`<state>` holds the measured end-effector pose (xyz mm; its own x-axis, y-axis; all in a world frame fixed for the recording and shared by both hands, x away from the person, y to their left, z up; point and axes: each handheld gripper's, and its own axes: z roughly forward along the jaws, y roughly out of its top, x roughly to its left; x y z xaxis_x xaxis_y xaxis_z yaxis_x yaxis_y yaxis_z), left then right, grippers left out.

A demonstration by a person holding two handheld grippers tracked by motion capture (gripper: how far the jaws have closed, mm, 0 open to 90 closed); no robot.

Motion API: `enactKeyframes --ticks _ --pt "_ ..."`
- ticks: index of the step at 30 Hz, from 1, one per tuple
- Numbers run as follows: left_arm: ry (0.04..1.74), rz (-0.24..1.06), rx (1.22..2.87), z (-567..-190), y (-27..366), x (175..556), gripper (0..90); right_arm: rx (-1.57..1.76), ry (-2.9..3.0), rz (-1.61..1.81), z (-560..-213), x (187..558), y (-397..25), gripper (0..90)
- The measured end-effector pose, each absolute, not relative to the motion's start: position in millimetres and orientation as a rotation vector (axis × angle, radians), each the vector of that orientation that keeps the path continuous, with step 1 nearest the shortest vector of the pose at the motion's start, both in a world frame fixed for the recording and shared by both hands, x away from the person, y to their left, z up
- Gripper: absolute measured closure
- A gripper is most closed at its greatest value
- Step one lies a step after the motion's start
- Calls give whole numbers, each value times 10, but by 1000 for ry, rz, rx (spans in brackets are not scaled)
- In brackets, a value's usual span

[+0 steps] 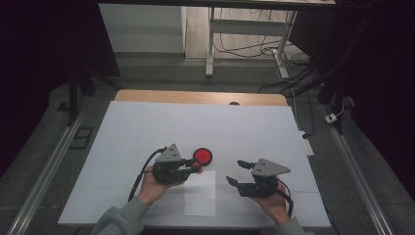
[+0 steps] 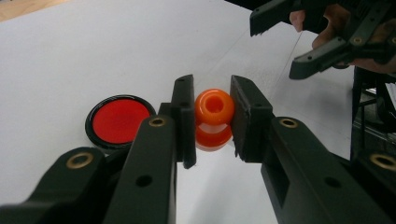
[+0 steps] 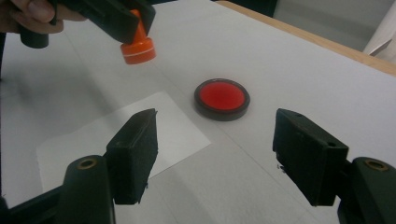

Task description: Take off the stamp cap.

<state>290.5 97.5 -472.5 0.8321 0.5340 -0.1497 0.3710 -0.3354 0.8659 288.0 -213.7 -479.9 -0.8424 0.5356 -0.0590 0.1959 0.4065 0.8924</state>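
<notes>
Stamp (image 2: 214,119), orange, sits clamped between the jaws of the left gripper (image 2: 212,116), jaws pinching its knob from both sides, round base hanging below; in the right gripper view the stamp (image 3: 137,44) hangs clear of the table with nothing under the base touching it. Stamp's long axis runs roughly upright, tilted a little, knob up and printing face down. In the high view the left gripper (image 1: 192,165) holds the stamp (image 1: 196,166) just past the top left corner of the paper sheet (image 1: 199,193), and the red ink pad (image 1: 202,156) lies at about 1 o'clock from the stamp, just beside it, not touching. Sheet lies at about 5 o'clock from the stamp, so either target is near; my guess is the pad comes first if the face is dry, the sheet if already inked, cannot tell which from here. Key relation: the stamp face needs to come down flat, so the slight tilt wants squaring before pressing. Right gripper (image 1: 240,172) stands wide open, holding nothing, at about 3 o'clock from the sheet and well apart from the stamp; in its own view the pad (image 3: 222,99) lies between and beyond its jaws, at 12 o'clock. Left hand (image 1: 153,190) is clearly the nearer one for the press; the right could pin the sheet edge.
</notes>
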Motion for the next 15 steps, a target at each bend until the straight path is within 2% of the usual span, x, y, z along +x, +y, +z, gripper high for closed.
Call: enactKeyframes --ticks 15 --pt "663 181 1971 -4730 936 2896 719 619 2366 1431 -4913 2892 -1947 304"
